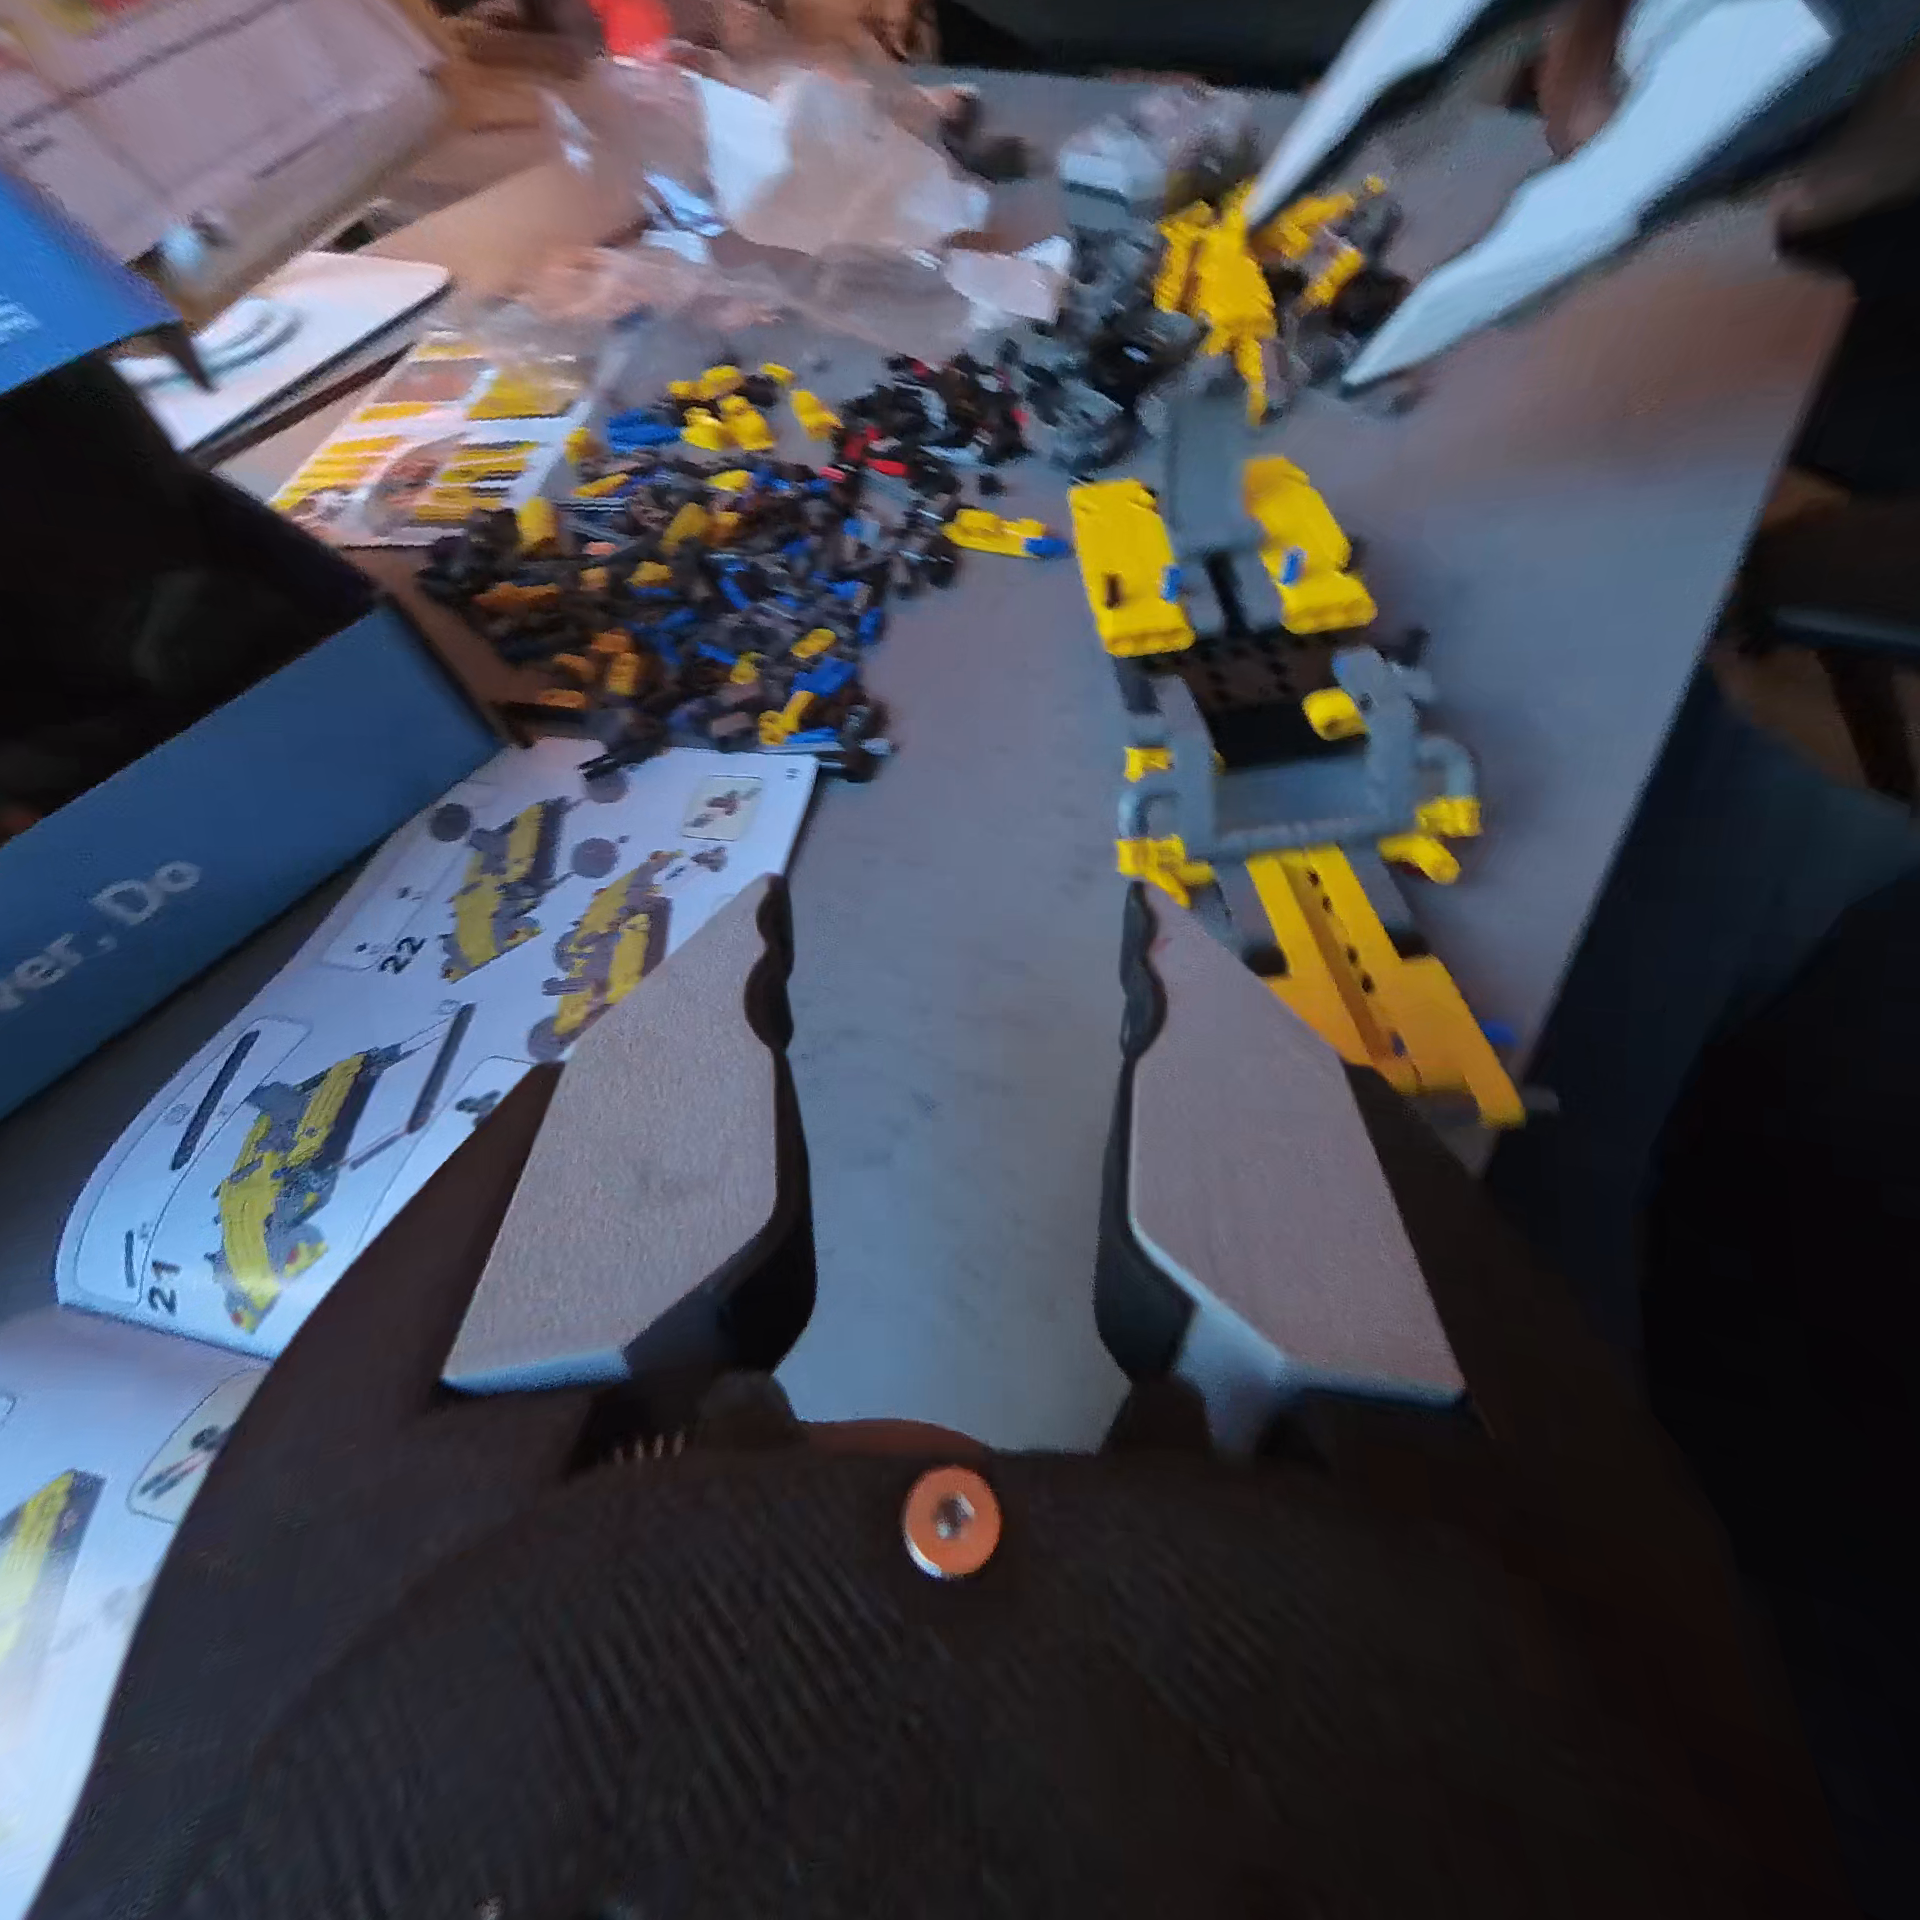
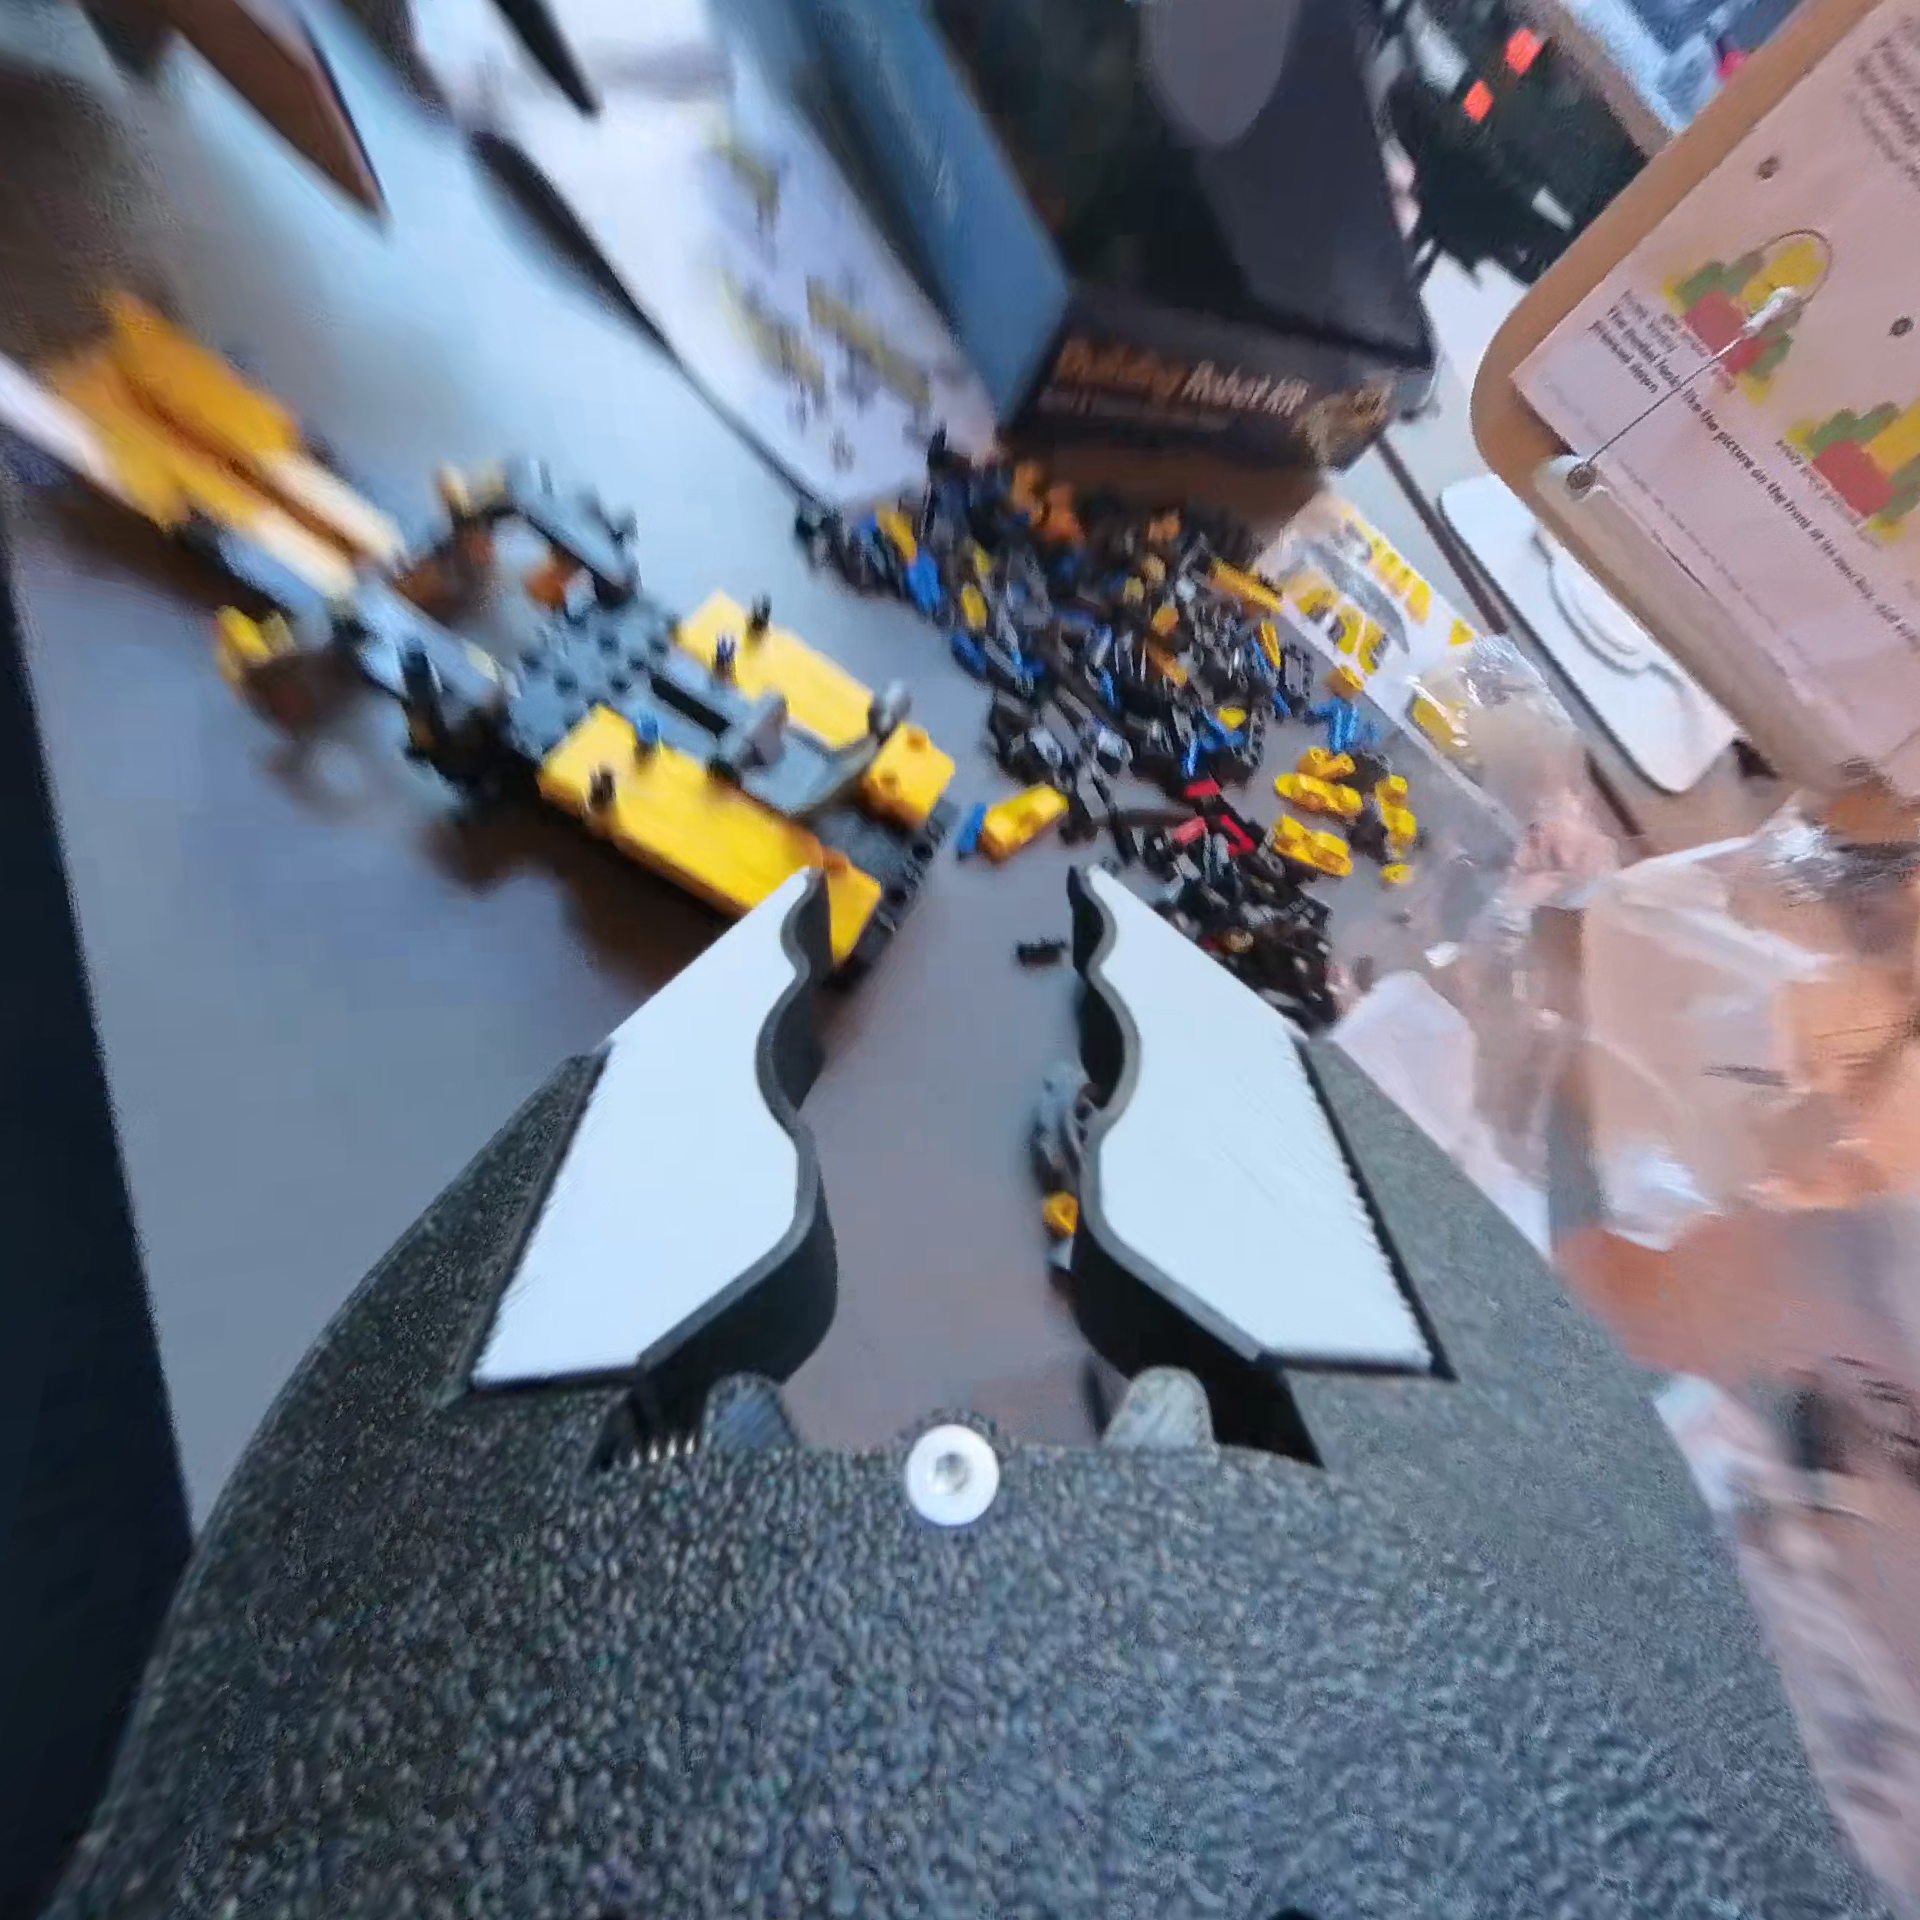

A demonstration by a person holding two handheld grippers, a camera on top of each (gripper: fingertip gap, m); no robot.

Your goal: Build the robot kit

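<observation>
My left gripper (image 1: 956,914) is open and empty above bare grey table, with a half-built yellow, grey and black brick model (image 1: 1257,665) just ahead to its right. A pile of small black, blue and yellow parts (image 1: 717,582) lies ahead to its left. My right gripper (image 2: 945,894) is open and empty over the dark table, its left finger (image 2: 727,1039) near the model's yellow end (image 2: 717,790). The parts pile (image 2: 1132,665) lies ahead to its right, and a few loose pieces (image 2: 1060,1143) lie beside its right finger. The right gripper also shows far off in the left wrist view (image 1: 1455,197).
An open instruction booklet (image 1: 416,997) lies left of my left gripper, beside a blue box (image 1: 218,790). Clear plastic bags (image 1: 831,208) lie at the far end and also show in the right wrist view (image 2: 1662,1039). A dark box (image 2: 1195,384) and a cardboard box (image 2: 1745,343) stand behind the pile. The grippers' ends are close to 20 cm from one another.
</observation>
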